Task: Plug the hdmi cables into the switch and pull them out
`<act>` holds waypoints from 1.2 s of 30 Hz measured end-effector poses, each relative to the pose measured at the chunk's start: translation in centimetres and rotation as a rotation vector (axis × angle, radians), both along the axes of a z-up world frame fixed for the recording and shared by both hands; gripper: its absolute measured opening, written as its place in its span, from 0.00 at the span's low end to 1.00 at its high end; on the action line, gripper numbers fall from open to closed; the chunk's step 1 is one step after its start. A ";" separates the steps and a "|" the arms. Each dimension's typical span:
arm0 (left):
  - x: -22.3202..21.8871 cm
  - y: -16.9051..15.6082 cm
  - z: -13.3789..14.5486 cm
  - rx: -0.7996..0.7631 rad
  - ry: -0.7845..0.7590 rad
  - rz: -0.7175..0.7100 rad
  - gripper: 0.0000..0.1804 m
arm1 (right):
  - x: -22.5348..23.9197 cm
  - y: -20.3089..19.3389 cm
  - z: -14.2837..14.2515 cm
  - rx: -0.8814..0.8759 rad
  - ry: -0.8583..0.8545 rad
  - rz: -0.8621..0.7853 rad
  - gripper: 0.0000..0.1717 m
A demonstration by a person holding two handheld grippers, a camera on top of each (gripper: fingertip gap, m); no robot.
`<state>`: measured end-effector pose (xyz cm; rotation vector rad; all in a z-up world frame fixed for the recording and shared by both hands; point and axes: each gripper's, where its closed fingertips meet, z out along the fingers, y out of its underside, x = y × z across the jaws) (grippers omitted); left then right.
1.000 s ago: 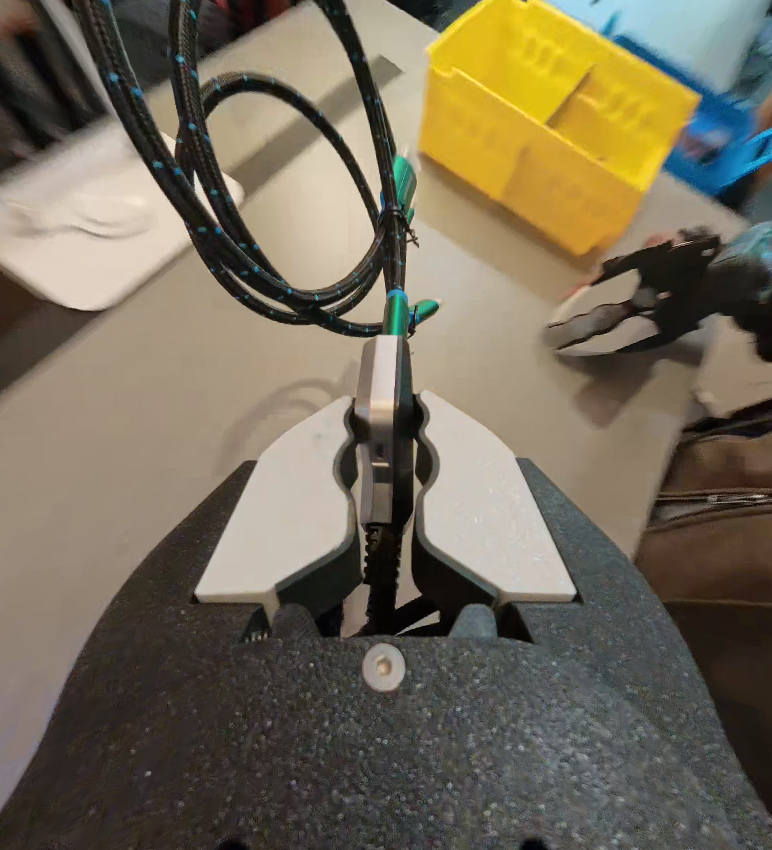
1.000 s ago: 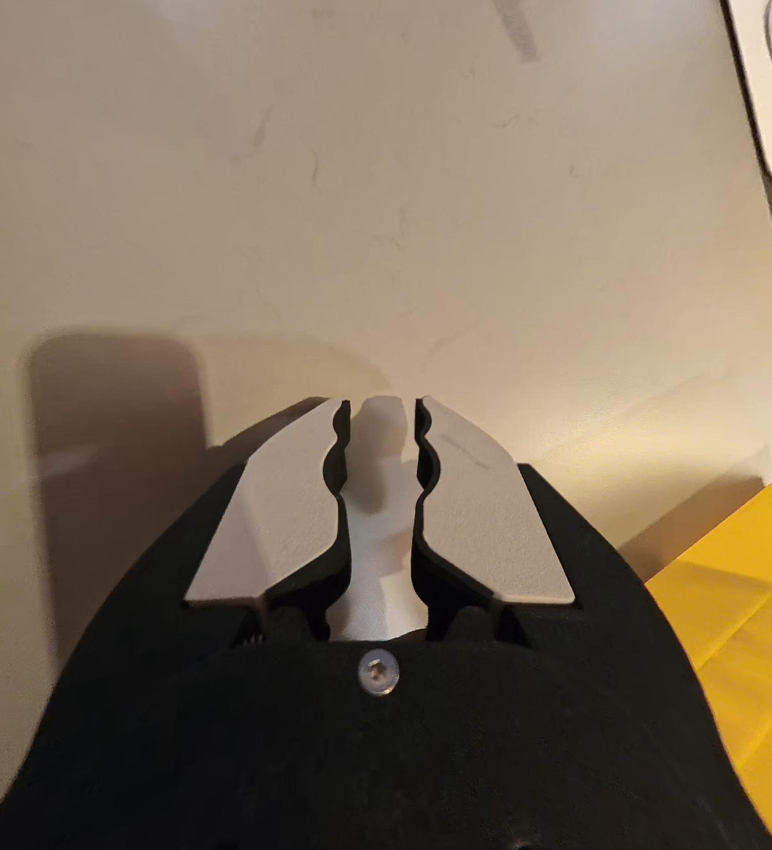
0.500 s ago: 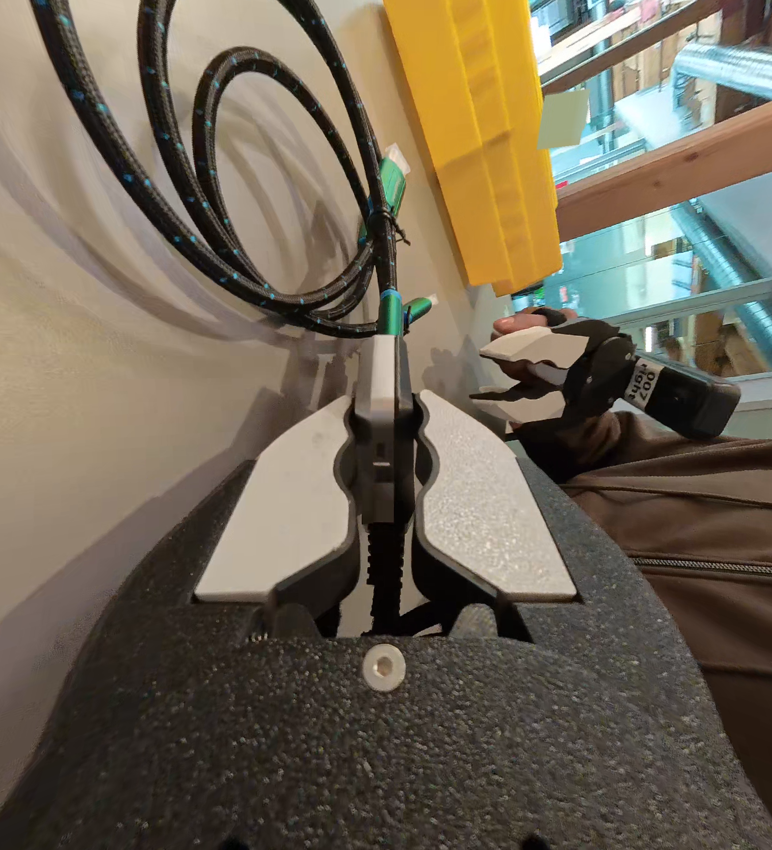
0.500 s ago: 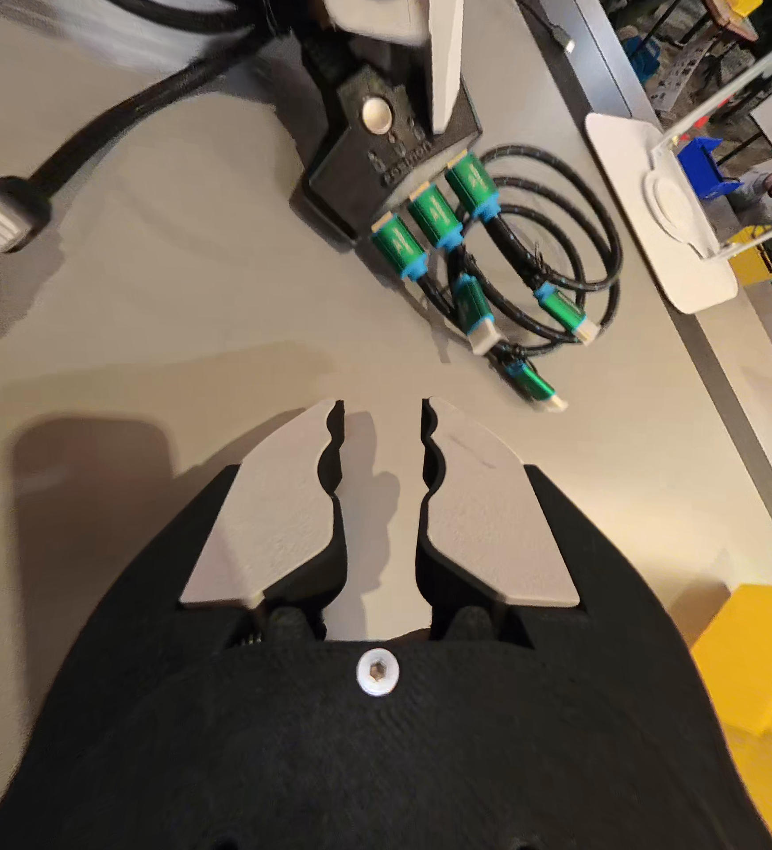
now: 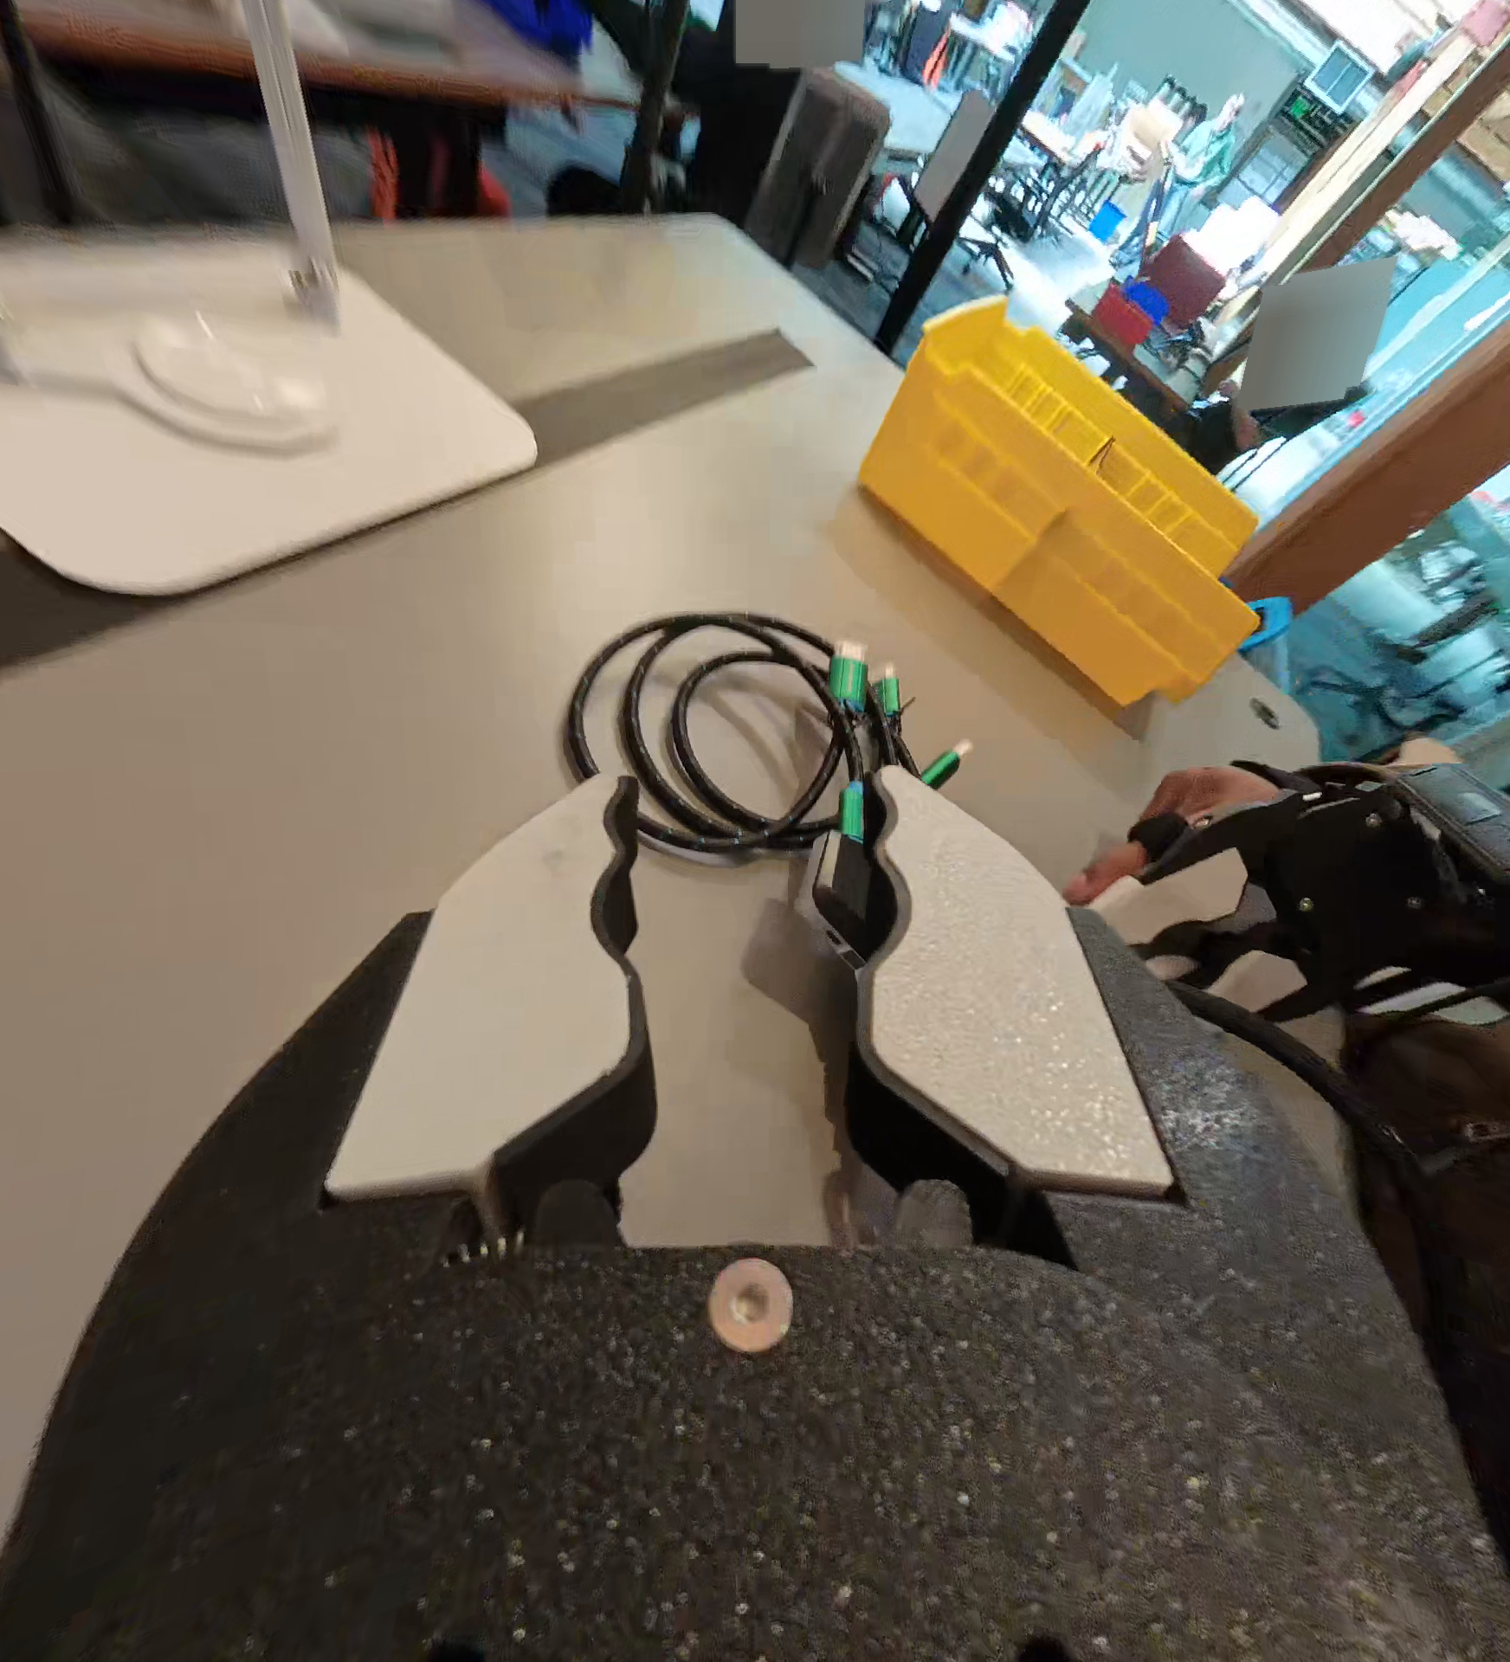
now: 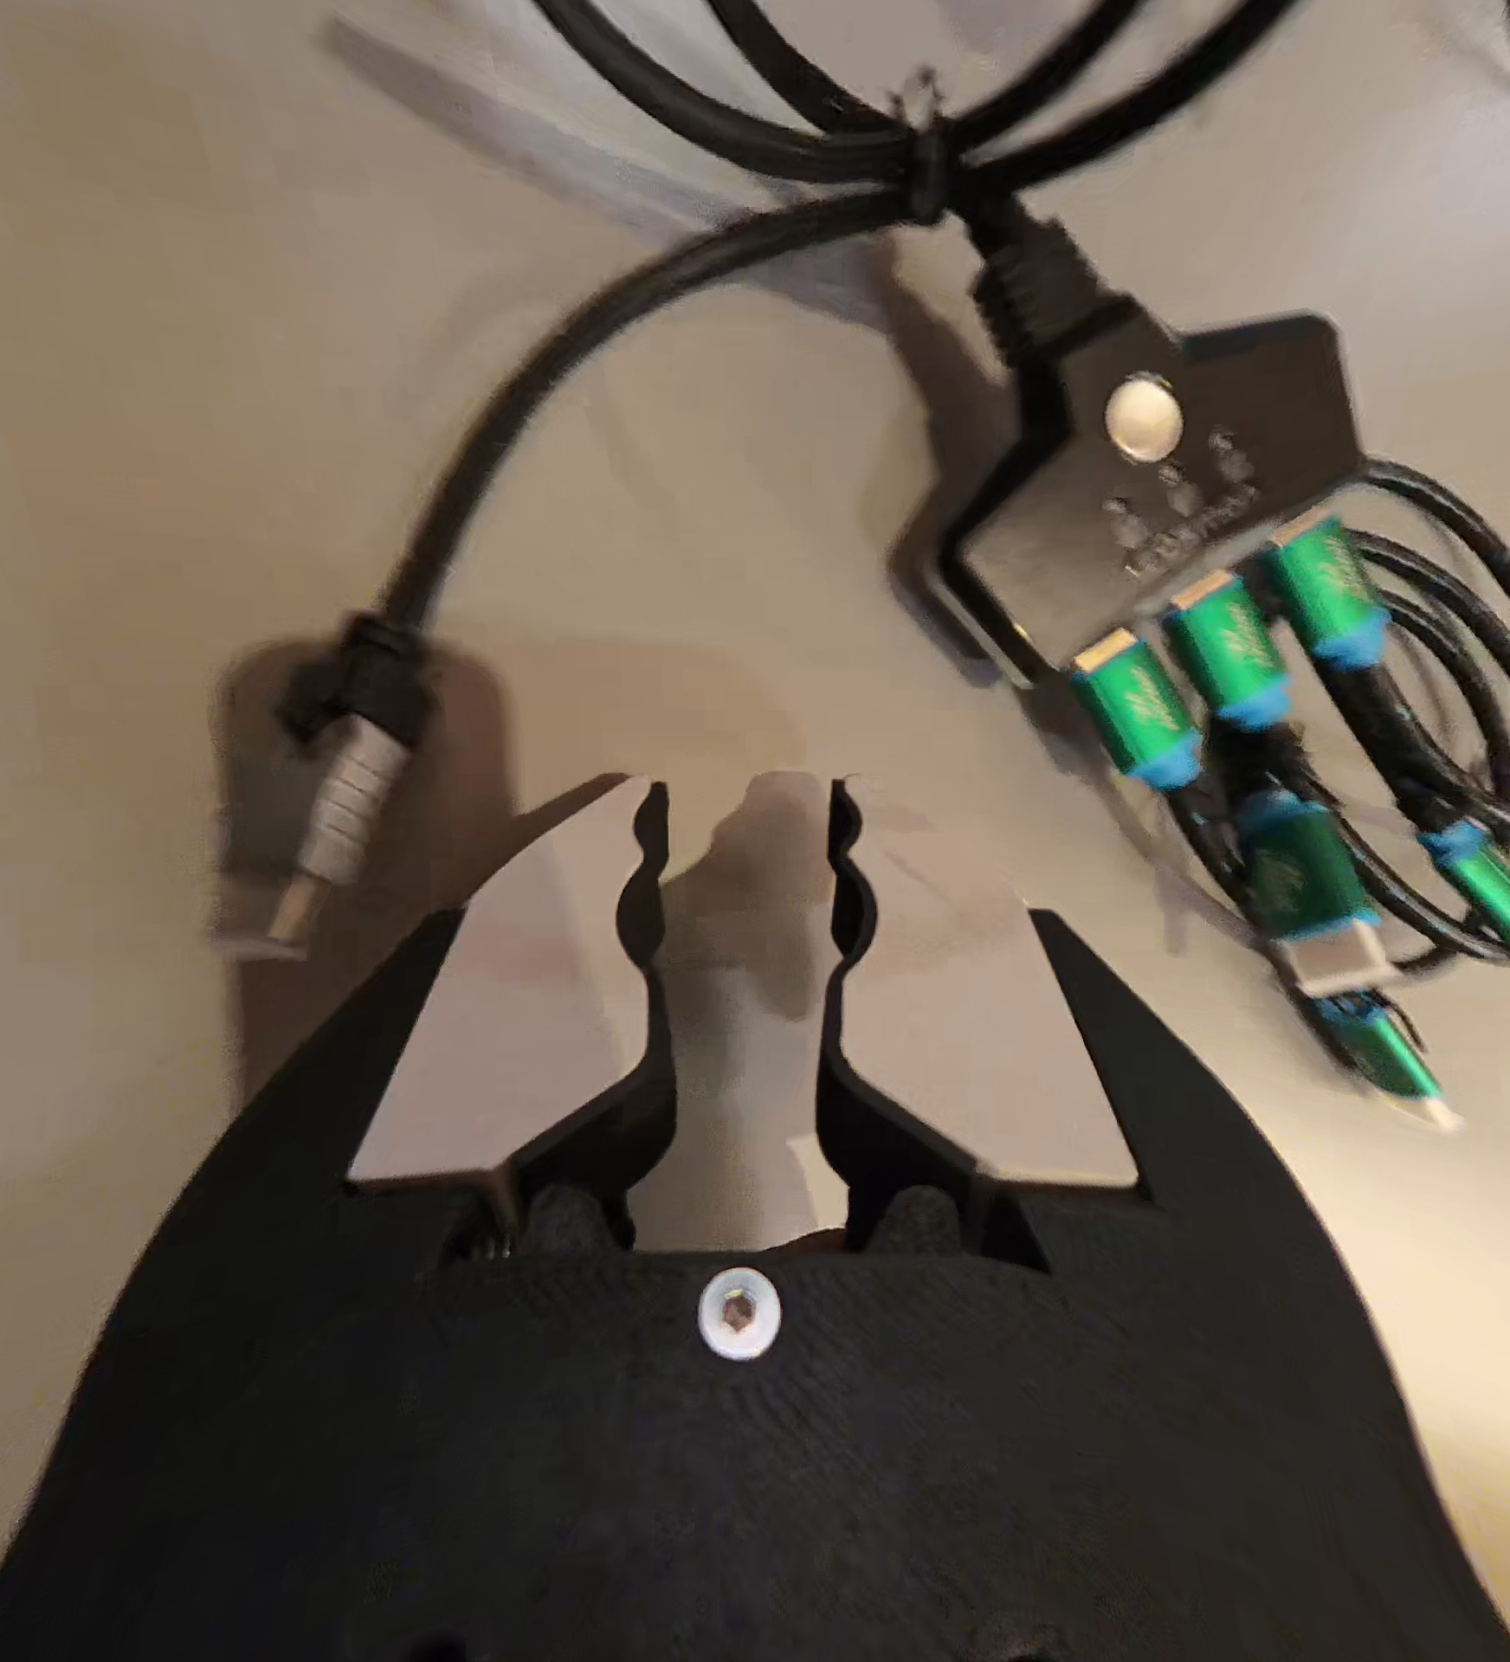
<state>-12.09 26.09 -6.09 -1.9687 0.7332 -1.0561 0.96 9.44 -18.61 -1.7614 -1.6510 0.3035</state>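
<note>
**Hub lies against left gripper's right finger**

While both grippers stand spread and hold nothing, the black hub (image 5: 841, 886) leans on the left gripper (image 5: 756, 800)'s right finger (image 5: 958, 908), long axis along it. The right gripper (image 6: 750, 791) hovers over bare table (image 6: 194, 270), the hub up-right of it.

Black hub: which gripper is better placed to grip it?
Left gripper, likely: the hub sits between its open fingers. The right gripper is open over bare table, hub off to one side.
</note>
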 end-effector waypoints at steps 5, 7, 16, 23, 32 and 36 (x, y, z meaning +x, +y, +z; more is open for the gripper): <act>-1.7 -4.1 5.4 0.267 0.069 0.003 0.22 | -4.8 -2.6 0.0 -0.003 0.000 0.115 0.20; -1.9 -5.7 6.7 0.305 0.076 0.040 0.24 | -7.4 -3.0 0.0 0.013 -0.011 0.148 0.20; -3.6 -11.9 12.0 0.346 -0.011 0.210 0.26 | -17.2 0.7 0.0 0.033 0.006 0.003 0.18; -1.7 -14.7 11.8 0.376 0.007 0.205 0.28 | -10.1 -2.8 0.3 0.049 -0.022 0.114 0.21; 1.7 -9.7 9.9 0.409 0.415 0.029 0.34 | -0.4 1.6 0.7 0.016 0.086 -0.098 0.21; 1.6 -5.5 7.0 0.215 0.372 -0.259 0.34 | 1.2 2.8 0.6 -0.025 0.081 -0.158 0.22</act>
